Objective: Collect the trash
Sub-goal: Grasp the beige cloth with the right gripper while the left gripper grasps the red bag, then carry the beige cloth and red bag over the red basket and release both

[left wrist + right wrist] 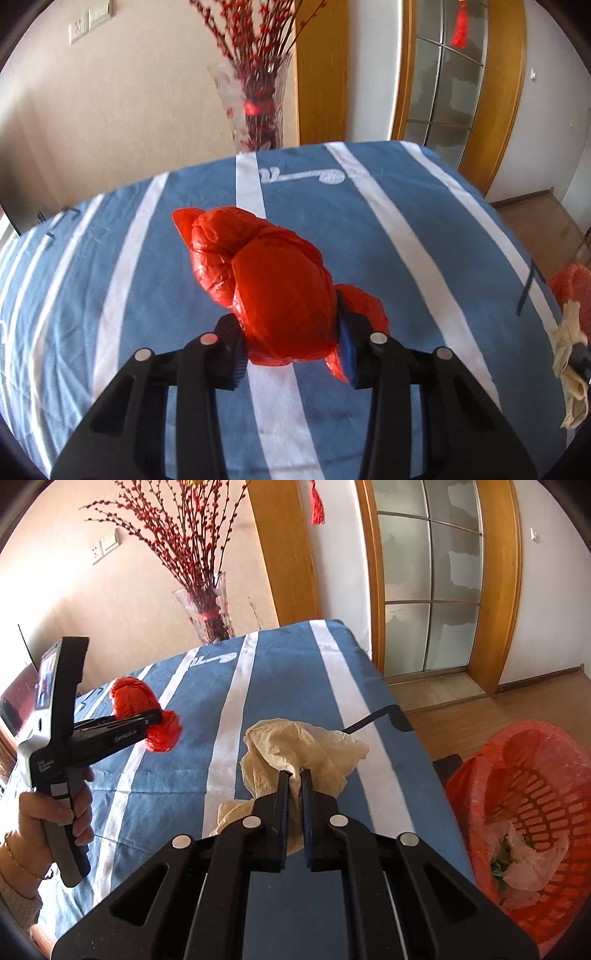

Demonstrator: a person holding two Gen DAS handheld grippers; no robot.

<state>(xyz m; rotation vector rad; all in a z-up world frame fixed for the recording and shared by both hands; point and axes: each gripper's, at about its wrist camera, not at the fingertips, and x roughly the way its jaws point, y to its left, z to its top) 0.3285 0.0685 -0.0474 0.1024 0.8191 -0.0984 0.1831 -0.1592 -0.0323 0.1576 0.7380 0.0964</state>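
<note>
My left gripper [291, 325] is shut on a crumpled red plastic bag [273, 288] and holds it just above the blue striped tablecloth [388, 229]. The same bag [147, 709] and the left gripper [155, 716] show at the left of the right wrist view. My right gripper [295, 775] is shut on a crumpled beige tissue [295, 749] near the table's right edge. The tissue also shows at the right edge of the left wrist view [569, 354]. A red trash basket [524, 812] lined with a red bag stands on the floor to the right of the table, with some trash inside.
A glass vase [255, 107] with red branches stands behind the table's far edge. A wooden-framed glass door [432, 576] is at the back right. Wooden floor [480, 716] lies beyond the table's right edge.
</note>
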